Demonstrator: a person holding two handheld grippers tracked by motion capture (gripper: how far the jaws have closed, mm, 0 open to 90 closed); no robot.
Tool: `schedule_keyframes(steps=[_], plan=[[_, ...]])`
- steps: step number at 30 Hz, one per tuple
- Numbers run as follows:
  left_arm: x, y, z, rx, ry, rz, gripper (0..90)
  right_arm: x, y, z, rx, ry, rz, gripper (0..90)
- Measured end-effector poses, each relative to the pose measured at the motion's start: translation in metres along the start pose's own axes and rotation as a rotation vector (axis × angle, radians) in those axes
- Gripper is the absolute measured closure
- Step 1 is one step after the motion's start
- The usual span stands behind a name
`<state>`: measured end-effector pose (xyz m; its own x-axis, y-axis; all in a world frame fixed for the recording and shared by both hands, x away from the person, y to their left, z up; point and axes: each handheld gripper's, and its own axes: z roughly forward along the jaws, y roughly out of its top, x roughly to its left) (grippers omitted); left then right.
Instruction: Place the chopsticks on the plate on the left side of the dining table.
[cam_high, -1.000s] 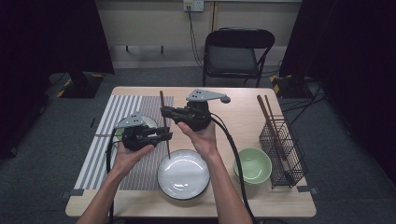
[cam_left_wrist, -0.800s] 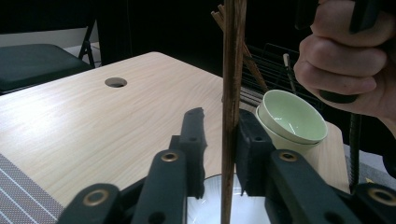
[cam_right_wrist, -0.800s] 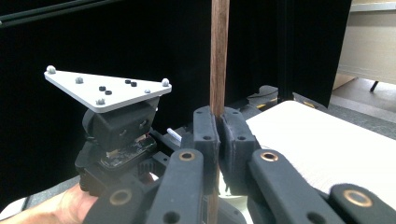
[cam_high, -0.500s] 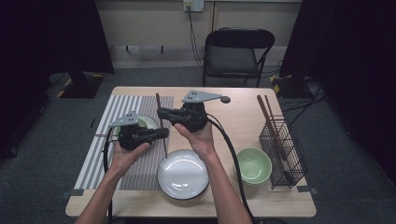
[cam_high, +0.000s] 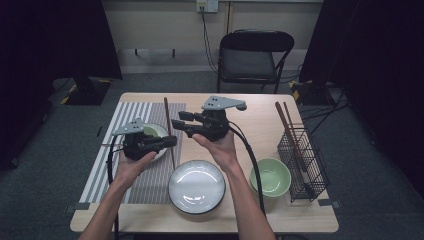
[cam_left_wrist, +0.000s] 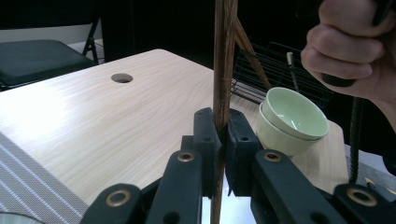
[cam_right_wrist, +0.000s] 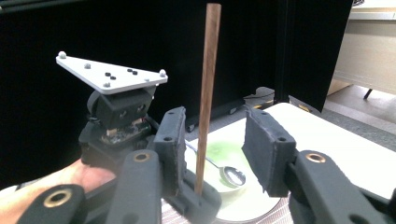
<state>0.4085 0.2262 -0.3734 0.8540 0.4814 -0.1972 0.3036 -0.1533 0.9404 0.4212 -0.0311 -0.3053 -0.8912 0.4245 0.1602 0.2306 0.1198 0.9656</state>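
A dark room with black curtains is seen behind a pale wooden table, and a black folding chair is set at the table's far side. A striped placemat is laid over the table's left part.

The left gripper is held above the placemat in the person's left hand. Its jaws are pressed together on a brown chopstick, which is pinched low along its length; in the left gripper view the chopstick is seen rising straight up from between the black jaws. In the high view the chopstick is seen running from near the table's far edge toward the white plate, at the placemat's right edge.

The right gripper is held in the right hand just beside the left one, pointed toward it. Its jaws are spread apart, and in the right gripper view the chopstick is seen standing between them, nearer one pad; no contact can be made out.

A green dish with a spoon in it is seen beyond the jaws. Stacked green bowls are placed right of the white plate, beside a black wire basket in which more chopsticks are leaned.
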Motion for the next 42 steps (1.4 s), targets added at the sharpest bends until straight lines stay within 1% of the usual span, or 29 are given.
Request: schedule_keyframes(steps=[1,2,4,5,6,7,8,10,12,13,15,18,20,21,22,23,27,28,29,30,31,32,33,34,35,37,39,40,42], plan=[[-0.001,0.001,-0.001,-0.002,0.001,-0.010,84.6,0.000,-0.002,-0.001,0.008,-0.004,0.000,54.6],[0.000,0.001,-0.002,-0.007,-0.002,-0.005,84.6,-0.001,-0.004,-0.002,0.014,-0.007,0.005,53.0],[0.000,0.002,-0.003,-0.005,0.007,0.002,84.7,-0.002,-0.009,-0.003,0.027,-0.008,0.001,51.1],[0.001,0.002,-0.004,-0.006,0.007,0.000,84.6,-0.003,-0.011,-0.004,0.031,-0.013,0.006,50.7],[0.001,0.002,-0.005,-0.016,0.004,-0.011,84.6,-0.003,-0.013,-0.005,0.035,-0.012,0.007,50.7],[0.002,0.002,-0.006,-0.013,0.011,-0.001,84.6,-0.004,-0.017,-0.005,0.038,-0.015,0.008,50.6],[0.002,0.003,-0.008,-0.010,0.019,0.000,84.6,-0.005,-0.019,-0.006,0.038,-0.018,0.011,50.8],[0.003,0.003,-0.010,-0.020,0.018,-0.009,84.6,-0.007,-0.024,-0.008,0.041,-0.023,0.016,51.4],[0.004,0.004,-0.013,-0.024,0.028,-0.007,84.6,-0.008,-0.029,-0.009,0.043,-0.026,0.023,53.2],[0.005,0.005,-0.014,-0.028,0.023,-0.009,84.6,-0.008,-0.032,-0.009,0.045,-0.026,0.025,53.7],[0.004,0.005,-0.016,-0.035,0.033,-0.002,84.6,-0.008,-0.037,-0.008,0.055,-0.026,0.025,55.1],[0.001,0.007,-0.016,-0.039,0.033,0.007,84.6,-0.005,-0.047,-0.007,0.067,-0.016,0.016,60.4],[-0.001,0.009,-0.017,-0.045,0.032,0.004,84.6,-0.003,-0.053,-0.005,0.083,-0.013,0.008,61.6],[-0.001,0.010,-0.018,-0.041,0.032,0.018,84.6,-0.001,-0.057,-0.004,0.086,-0.007,0.004,63.0],[-0.002,0.011,-0.018,-0.043,0.030,0.017,84.6,0.000,-0.060,-0.003,0.091,-0.001,0.005,63.6],[-0.003,0.011,-0.017,-0.049,0.029,0.014,84.7,0.002,-0.064,0.000,0.107,0.003,0.005,64.6],[-0.006,0.013,-0.017,-0.049,0.026,0.018,84.6,0.007,-0.077,0.013,0.132,0.038,0.008,65.7],[-0.007,0.013,-0.017,-0.048,0.025,0.017,84.7,0.009,-0.078,0.016,0.138,0.044,0.005,66.2],[-0.007,0.014,-0.016,-0.039,0.029,0.025,84.7,0.010,-0.080,0.020,0.146,0.054,-0.001,66.7],[-0.007,0.014,-0.016,-0.041,0.024,0.026,84.7,0.013,-0.082,0.023,0.151,0.054,-0.009,67.0],[-0.007,0.013,-0.015,-0.065,-0.003,0.000,84.7,0.015,-0.083,0.027,0.154,0.054,-0.014,67.3],[-0.007,0.013,-0.015,-0.065,-0.007,-0.002,84.7,0.016,-0.085,0.031,0.147,0.062,-0.010,67.8],[-0.007,0.013,-0.015,-0.061,0.001,0.004,84.7,0.016,-0.085,0.033,0.143,0.064,-0.005,68.1],[-0.007,0.012,-0.014,-0.064,-0.005,0.002,84.7,0.016,-0.086,0.037,0.137,0.067,0.002,68.3],[-0.006,0.011,-0.014,-0.077,-0.016,-0.014,84.7,0.016,-0.086,0.040,0.139,0.067,0.001,69.2],[-0.006,0.010,-0.013,-0.064,0.004,-0.008,84.7,0.016,-0.087,0.046,0.135,0.069,-0.005,74.5],[-0.005,0.009,-0.013,-0.070,-0.013,-0.019,84.7,0.015,-0.089,0.049,0.137,0.069,0.002,79.4],[-0.004,0.009,-0.013,-0.064,-0.004,-0.014,84.7,0.014,-0.090,0.050,0.133,0.069,0.001,82.4],[-0.004,0.009,-0.014,-0.067,-0.008,-0.021,84.7,0.012,-0.091,0.051,0.132,0.065,0.007,85.3]])
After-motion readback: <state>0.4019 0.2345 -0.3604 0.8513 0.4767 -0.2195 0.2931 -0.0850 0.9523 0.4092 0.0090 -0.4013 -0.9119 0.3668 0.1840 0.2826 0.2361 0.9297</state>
